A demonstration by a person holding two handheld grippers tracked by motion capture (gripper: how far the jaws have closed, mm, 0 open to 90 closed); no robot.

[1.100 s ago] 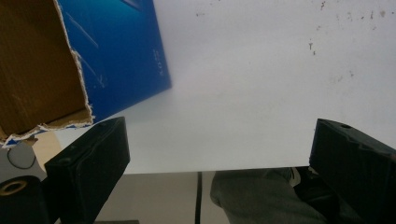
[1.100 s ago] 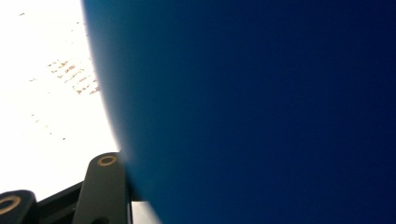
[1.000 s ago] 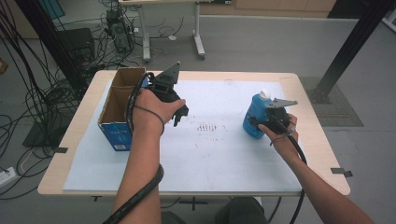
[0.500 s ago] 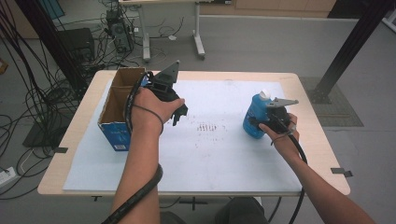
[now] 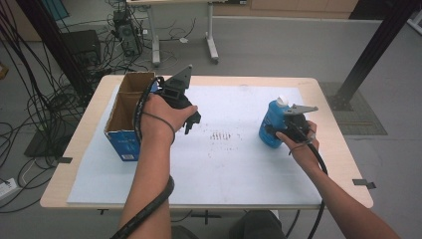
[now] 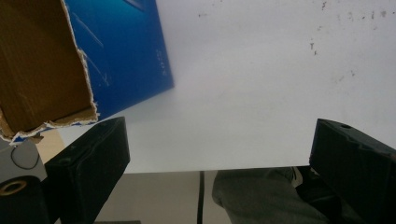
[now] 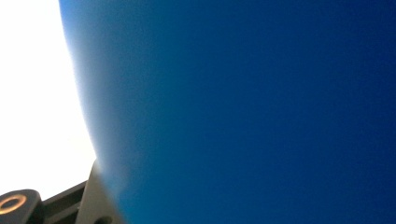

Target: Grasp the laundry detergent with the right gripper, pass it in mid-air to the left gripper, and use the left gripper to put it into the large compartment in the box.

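**Right claw clamped on the blue bottle, left claw spread beside the box**

From the high view, the blue bottle (image 5: pixel 271 130) stands upright on the white sheet (image 5: pixel 224 164) that covers the surface (image 5: pixel 326 97), out toward three o'clock from the middle of the sheet. Its white cap (image 5: pixel 282 100) points up. The right claw (image 5: pixel 278 130) comes at it from the person's side and is clenched on the bottle's body, with the right hand (image 5: pixel 298 139) wrapped around the tool just behind. In the right gripper view the bottle's blue wall (image 7: pixel 243 112) sits so close to the camera that it blurs, with a strip of bright sheet at nine o'clock.

The left claw (image 5: pixel 191 119) hangs above the sheet toward ten o'clock, pointing down, just beside the open cardboard box (image 5: pixel 127 117), not touching it. The left hand (image 5: pixel 164 112) grips it from above. In the left gripper view its two black jaws stand wide apart, released, with bare white sheet between them. The box's torn brown flap (image 6: pixel 42 70) and blue side (image 6: pixel 126 51) show at ten o'clock there.

A patch of small dark marks (image 5: pixel 221 137) lies on the sheet between the two claws.
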